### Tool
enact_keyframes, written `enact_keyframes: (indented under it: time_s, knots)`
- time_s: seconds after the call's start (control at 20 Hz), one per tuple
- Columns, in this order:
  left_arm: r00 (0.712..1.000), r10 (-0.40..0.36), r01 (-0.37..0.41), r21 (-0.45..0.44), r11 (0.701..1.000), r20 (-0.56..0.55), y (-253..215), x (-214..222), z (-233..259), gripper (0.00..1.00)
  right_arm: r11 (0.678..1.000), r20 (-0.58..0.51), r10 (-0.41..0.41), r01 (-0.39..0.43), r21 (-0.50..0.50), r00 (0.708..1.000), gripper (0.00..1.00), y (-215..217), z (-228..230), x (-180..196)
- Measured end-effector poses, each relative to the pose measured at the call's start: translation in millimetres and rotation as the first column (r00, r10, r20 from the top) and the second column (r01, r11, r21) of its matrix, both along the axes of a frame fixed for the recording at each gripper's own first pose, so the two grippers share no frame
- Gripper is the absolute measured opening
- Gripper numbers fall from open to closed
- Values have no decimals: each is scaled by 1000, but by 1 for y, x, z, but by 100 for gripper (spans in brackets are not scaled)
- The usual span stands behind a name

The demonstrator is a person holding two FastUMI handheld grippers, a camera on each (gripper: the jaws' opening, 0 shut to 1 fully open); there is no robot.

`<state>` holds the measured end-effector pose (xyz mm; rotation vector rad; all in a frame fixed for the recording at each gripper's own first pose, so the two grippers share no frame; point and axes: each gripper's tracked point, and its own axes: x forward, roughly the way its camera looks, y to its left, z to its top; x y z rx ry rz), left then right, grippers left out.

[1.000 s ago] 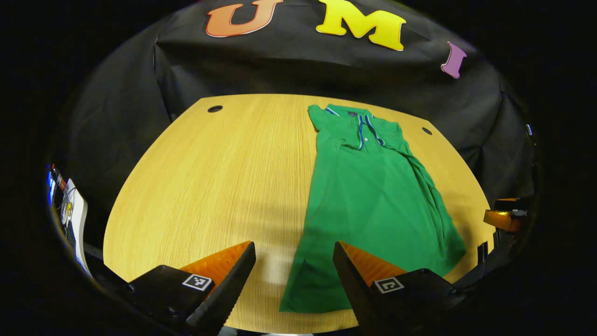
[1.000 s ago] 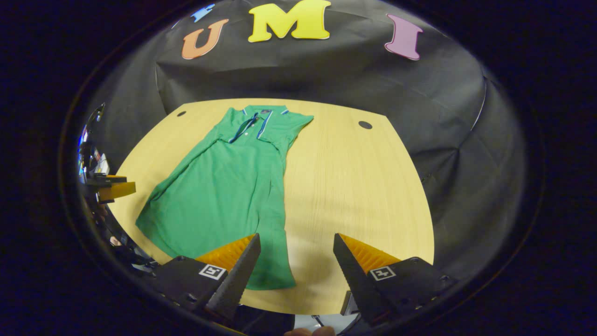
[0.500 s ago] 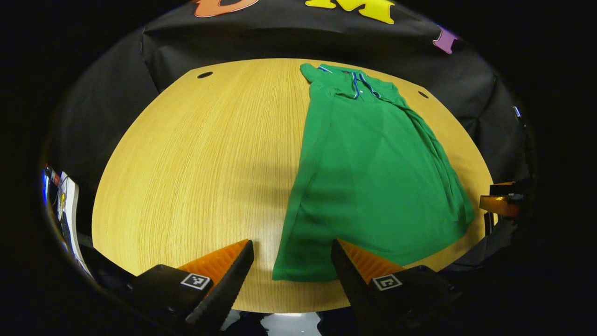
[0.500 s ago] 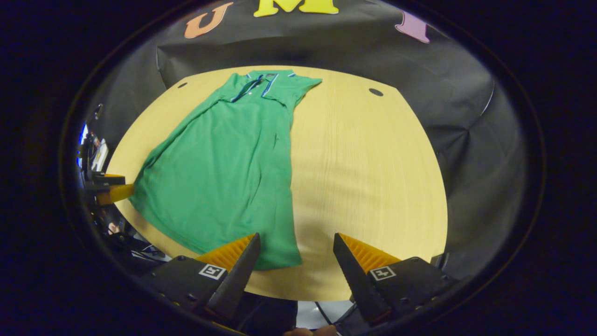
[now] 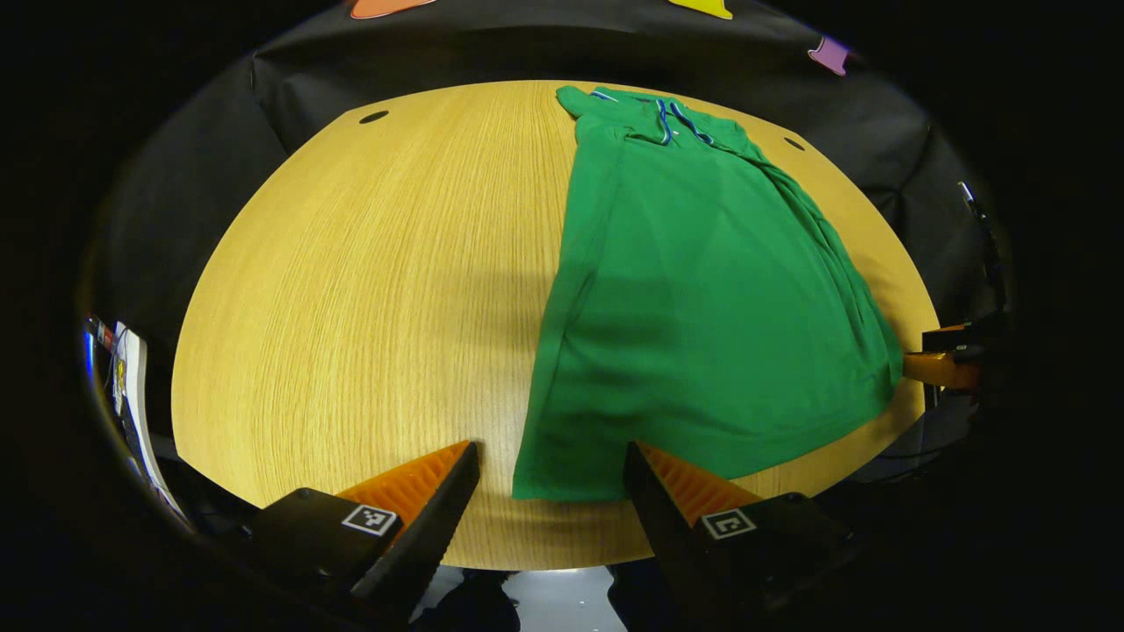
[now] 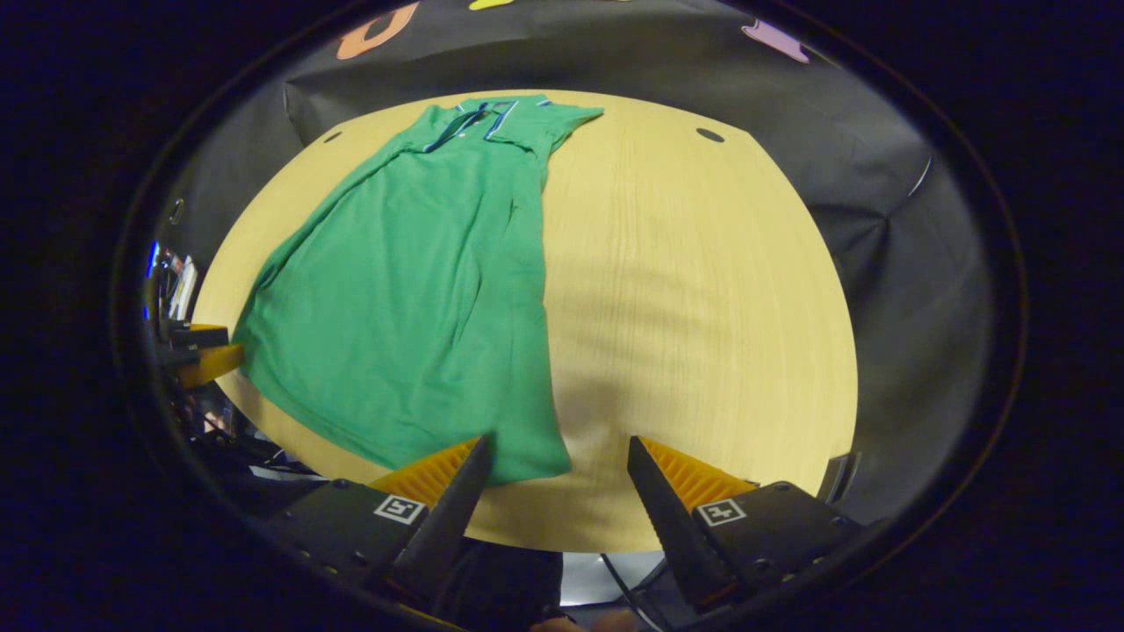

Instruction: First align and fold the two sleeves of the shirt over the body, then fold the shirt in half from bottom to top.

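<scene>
Lying flat on the wooden worktop [image 5: 351, 290] is a green shirt [image 5: 702, 298], its collar [image 5: 672, 123] at the far side and its bottom edge near the front edge. Both sleeves are already folded in over the body, so the shirt looks long and narrow.

The left tongs [image 5: 549, 500] hang just over the near left corner of the shirt — spread wide, holding nothing. The right tongs [image 6: 558, 496] hang over the near right corner [image 6: 536, 461], spread wide too and pinching nothing. Two small dark holes [image 5: 373, 117] sit in the worktop near the far side.
</scene>
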<state>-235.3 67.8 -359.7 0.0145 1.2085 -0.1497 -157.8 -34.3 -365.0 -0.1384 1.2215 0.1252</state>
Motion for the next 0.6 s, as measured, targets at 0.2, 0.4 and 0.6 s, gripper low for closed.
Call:
enact_keyframes:
  time_s: [0.2,0.4,0.6]
  knots:
    - [1000,13,-13,4,1000,-11,-1,-1,-5,100,1000,-16,20,-20,-21,1000,96,5,-7,-2]
    - [1000,5,-5,20,1000,-9,-1,0,-7,100,999,-49,34,-35,-21,998,96,11,-17,-7]
    - [1000,-1,1,27,1000,-7,-1,-1,-7,100,1000,-59,4,-4,5,998,94,13,-18,-8]
